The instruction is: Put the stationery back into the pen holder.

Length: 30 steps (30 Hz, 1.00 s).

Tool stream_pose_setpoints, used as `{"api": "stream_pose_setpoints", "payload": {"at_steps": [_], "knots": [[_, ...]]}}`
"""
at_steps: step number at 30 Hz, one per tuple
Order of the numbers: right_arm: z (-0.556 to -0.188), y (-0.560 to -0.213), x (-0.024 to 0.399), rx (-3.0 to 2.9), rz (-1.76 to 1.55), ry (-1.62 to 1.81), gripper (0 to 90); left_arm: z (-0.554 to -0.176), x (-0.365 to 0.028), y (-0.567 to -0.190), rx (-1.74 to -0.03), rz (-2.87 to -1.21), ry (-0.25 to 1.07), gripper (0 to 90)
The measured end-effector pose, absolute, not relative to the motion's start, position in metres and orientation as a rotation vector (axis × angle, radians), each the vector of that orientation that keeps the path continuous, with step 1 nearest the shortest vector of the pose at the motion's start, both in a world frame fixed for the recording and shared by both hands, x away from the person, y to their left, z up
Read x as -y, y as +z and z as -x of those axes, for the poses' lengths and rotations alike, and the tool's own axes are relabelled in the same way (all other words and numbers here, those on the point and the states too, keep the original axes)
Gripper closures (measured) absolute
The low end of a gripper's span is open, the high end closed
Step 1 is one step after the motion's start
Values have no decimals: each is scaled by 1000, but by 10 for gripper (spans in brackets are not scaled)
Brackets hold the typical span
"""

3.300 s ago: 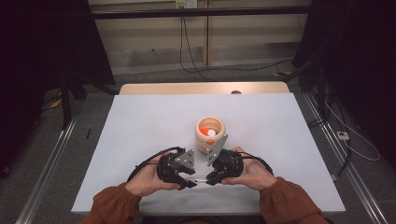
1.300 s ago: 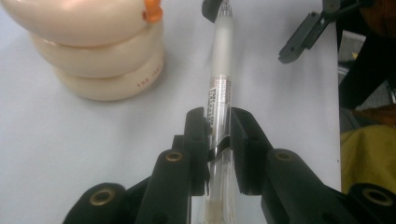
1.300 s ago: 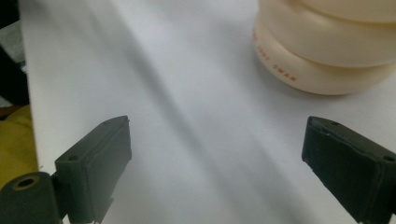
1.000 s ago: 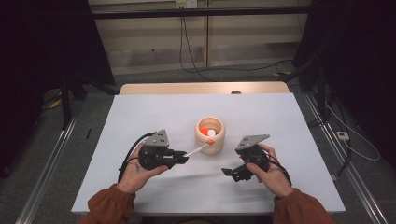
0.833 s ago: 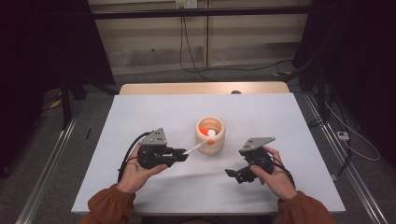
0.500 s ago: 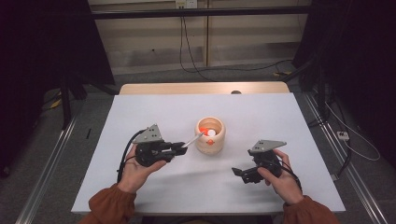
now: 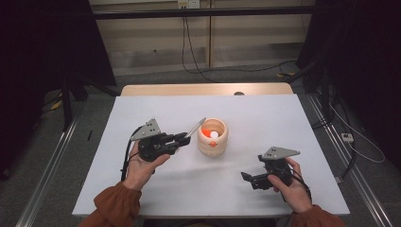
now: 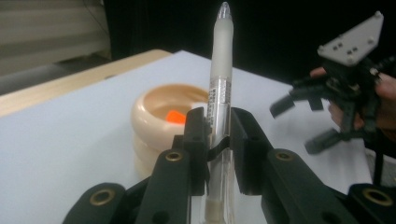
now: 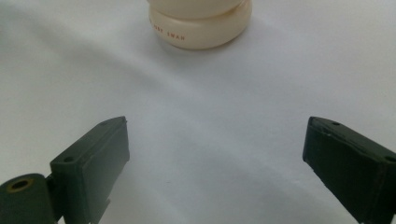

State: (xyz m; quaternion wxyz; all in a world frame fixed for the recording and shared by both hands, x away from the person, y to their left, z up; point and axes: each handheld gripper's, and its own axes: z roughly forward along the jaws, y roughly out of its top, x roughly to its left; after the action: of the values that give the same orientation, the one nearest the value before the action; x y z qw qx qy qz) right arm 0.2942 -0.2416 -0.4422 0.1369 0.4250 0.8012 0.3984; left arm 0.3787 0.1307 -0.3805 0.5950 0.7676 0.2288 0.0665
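A cream ringed pot stands mid-table with an orange piece and a white piece inside; it also shows as the pot and the pot's base. My left gripper is shut on a white pen, whose tip points up and toward the pot's rim. In the left gripper view the pen stands upright between the jaws of my left gripper. My right gripper hovers low at the front right, open and empty, with its jaws wide apart in the right gripper view.
The white table top has a wooden strip along its far edge. Cables trail on the floor behind the table. Dark stands flank both sides. The right gripper appears across the table in the left gripper view.
The two grippers have drawn apart from the middle. My right gripper has slid right and toward the front edge. My left gripper has carried the pen up toward the pot's rim.
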Motion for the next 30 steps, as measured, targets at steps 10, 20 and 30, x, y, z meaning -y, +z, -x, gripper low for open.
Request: {"api": "stream_pose_setpoints", "payload": {"at_steps": [10,20,30], "knots": [[-290,-446,247,-2305,-1241,1162,66,-397,-115,-375,-521,-1723,212,775],[-290,-448,246,-2308,-1241,1175,66,-419,-92,-374,-518,-1669,223,775],[-290,-448,245,-2318,-1228,1179,66,-441,-67,-382,-514,-1630,207,775]]}}
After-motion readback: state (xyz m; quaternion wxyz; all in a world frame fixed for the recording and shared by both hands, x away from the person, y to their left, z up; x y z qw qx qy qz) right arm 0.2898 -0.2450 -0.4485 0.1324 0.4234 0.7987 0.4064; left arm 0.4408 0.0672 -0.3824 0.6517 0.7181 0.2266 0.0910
